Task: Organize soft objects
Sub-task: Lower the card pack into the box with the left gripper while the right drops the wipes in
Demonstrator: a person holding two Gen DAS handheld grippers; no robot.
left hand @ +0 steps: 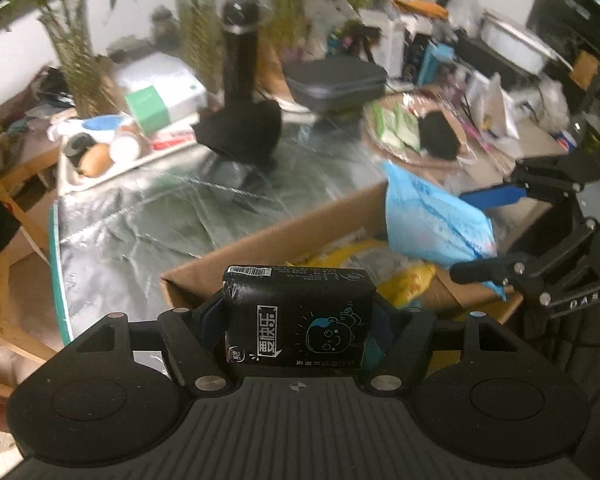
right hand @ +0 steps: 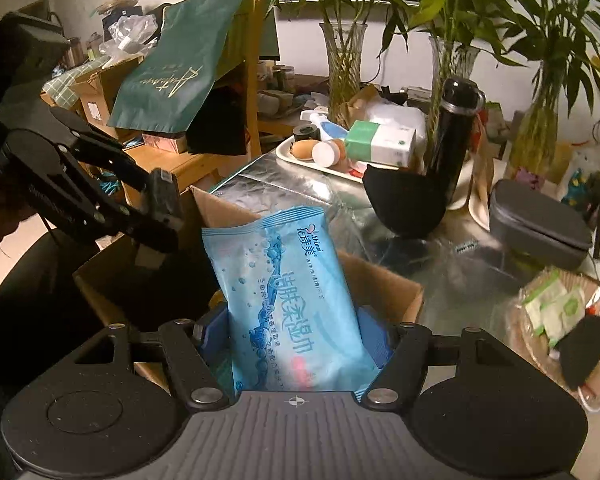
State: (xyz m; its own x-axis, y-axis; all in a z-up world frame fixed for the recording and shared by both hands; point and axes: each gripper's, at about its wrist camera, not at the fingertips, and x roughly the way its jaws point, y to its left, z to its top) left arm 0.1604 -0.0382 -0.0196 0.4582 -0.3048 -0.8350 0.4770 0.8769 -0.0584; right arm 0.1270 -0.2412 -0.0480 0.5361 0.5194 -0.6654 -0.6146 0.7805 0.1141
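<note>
We hold a black rectangular tissue pack in the left tongs, clamped shut on it, and a light-blue plastic wet-wipe pouch pinched in the right tongs, both above the open brown cardboard box at the table's near edge. We should lower each well inside before releasing. Only the left view shows yellow packets already inside.

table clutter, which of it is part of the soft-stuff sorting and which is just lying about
Job: black tissue pack in left gripper; blue wipes pack in right gripper; cardboard box.

Lying about: black bottle, eggs, grey case, plant vases.
</note>
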